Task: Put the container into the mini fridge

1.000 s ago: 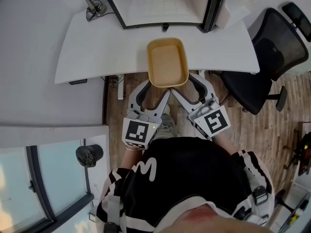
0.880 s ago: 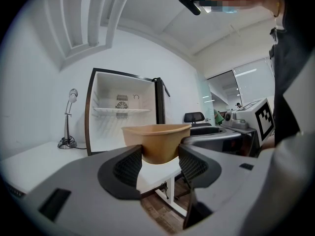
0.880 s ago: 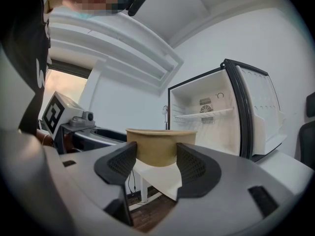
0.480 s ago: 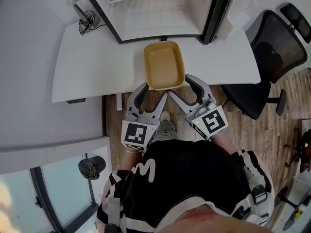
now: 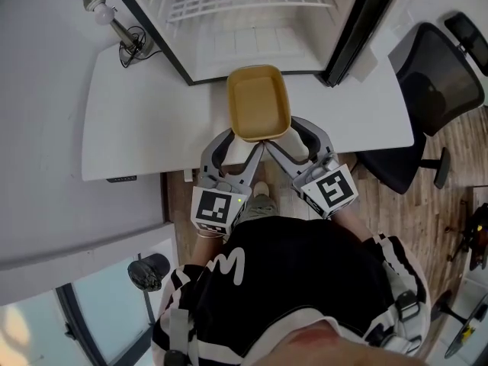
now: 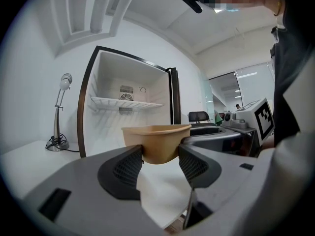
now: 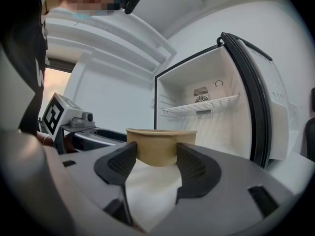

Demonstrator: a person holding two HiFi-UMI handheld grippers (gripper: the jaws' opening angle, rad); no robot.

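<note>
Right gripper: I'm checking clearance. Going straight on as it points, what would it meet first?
Likely the open mini fridge, below its wire shelf; the container it grips would enter first. Depth unclear.

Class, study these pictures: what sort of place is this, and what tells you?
Probably an office: a white desk with a lamp, a black swivel chair, and an open mini fridge.

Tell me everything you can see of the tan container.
The tan container is an empty, open-topped tub, rounded-rectangular with tapering walls, matte like plastic or pulp. It is held level, long axis pointing at the open mini fridge, over the near edge of the white desk. The left gripper and right gripper each clamp its near end.
</note>
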